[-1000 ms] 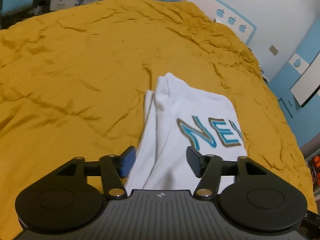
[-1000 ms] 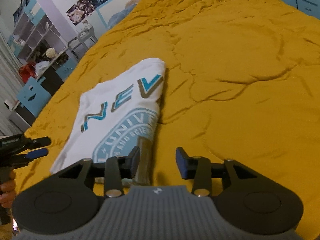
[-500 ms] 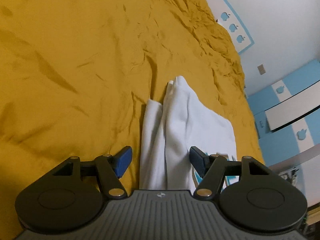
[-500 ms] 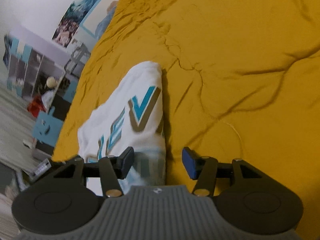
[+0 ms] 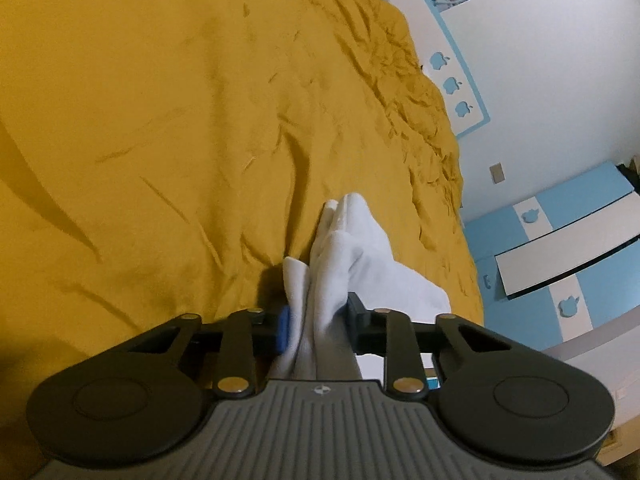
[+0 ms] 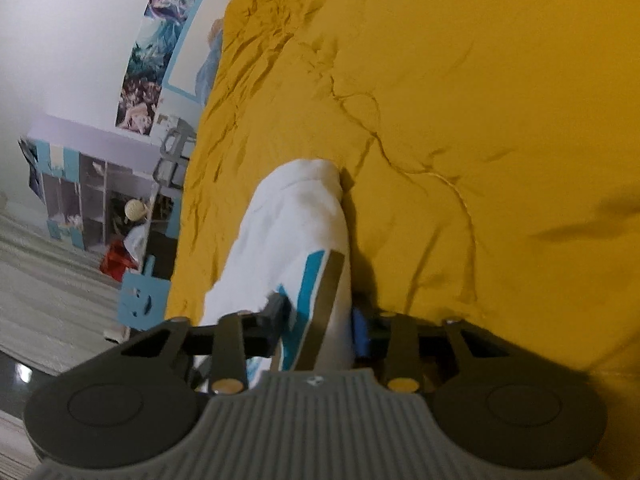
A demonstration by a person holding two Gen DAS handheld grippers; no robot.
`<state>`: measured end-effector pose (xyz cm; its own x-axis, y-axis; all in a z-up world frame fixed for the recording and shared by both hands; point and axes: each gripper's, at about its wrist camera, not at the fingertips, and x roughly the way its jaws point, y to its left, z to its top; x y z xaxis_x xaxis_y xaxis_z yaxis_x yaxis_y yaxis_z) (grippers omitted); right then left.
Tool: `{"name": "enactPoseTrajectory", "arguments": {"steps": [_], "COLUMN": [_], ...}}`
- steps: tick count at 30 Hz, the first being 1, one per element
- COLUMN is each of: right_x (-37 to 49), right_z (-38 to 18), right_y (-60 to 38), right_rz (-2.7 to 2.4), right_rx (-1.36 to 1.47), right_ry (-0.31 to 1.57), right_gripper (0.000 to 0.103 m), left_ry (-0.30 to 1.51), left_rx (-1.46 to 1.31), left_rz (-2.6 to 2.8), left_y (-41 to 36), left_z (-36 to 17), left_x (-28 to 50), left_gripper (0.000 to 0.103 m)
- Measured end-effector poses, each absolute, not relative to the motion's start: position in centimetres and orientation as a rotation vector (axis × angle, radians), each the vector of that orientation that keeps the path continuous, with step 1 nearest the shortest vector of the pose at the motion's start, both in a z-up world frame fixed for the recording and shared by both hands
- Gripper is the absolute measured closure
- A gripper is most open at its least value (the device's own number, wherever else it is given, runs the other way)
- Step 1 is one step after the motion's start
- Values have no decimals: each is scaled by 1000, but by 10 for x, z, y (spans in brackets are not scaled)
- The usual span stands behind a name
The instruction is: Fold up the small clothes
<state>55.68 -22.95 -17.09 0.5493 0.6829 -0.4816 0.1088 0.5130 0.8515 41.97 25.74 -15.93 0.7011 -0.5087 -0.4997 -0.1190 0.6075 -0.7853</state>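
A white T-shirt (image 5: 352, 248) with teal and brown lettering lies part-folded on a mustard-yellow bedspread (image 5: 160, 120). My left gripper (image 5: 318, 320) is shut on the shirt's near plain edge, the cloth bunched between its jaws. In the right wrist view the same shirt (image 6: 292, 224) runs away from me, its printed letters by the jaws. My right gripper (image 6: 320, 320) is shut on that printed edge. The cloth hides both grippers' fingertips.
The wrinkled yellow bedspread (image 6: 480, 120) fills most of both views. A white wall with blue apple stickers (image 5: 456, 84) and blue-white cabinets (image 5: 560, 240) stand past the bed's right edge. Shelves and a red item (image 6: 116, 260) stand on the floor left of the bed.
Both grippers have dropped down onto the shirt's near edge and closed on it. The cloth now stands bunched and raised between each pair of jaws.
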Motion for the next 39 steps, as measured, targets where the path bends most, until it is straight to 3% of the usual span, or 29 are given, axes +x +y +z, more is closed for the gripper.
{"name": "enactPoseTrajectory", "arguments": {"steps": [3, 6, 18, 26, 32, 39], "right_x": [554, 549, 466, 365, 299, 274], "right_z": [-159, -138, -1, 70, 85, 44], "right_y": [-226, -224, -222, -259, -303, -327], "right_rz": [424, 445, 596, 638, 659, 570], "right_rx": [952, 916, 773, 709, 747, 763], "right_ry": [924, 881, 650, 518, 520, 691], "right_gripper": [89, 92, 93, 93, 93, 93], "left_ry": [747, 698, 428, 333, 383, 566], "left_rx": [-880, -804, -697, -679, -678, -691], "left_rz": [-244, -200, -214, -295, -348, -312], "left_y": [254, 245, 215, 178, 157, 152], "left_z": [-144, -117, 12, 62, 69, 17], "left_x": [410, 395, 271, 196, 170, 187], "left_gripper": [80, 83, 84, 84, 84, 84]}}
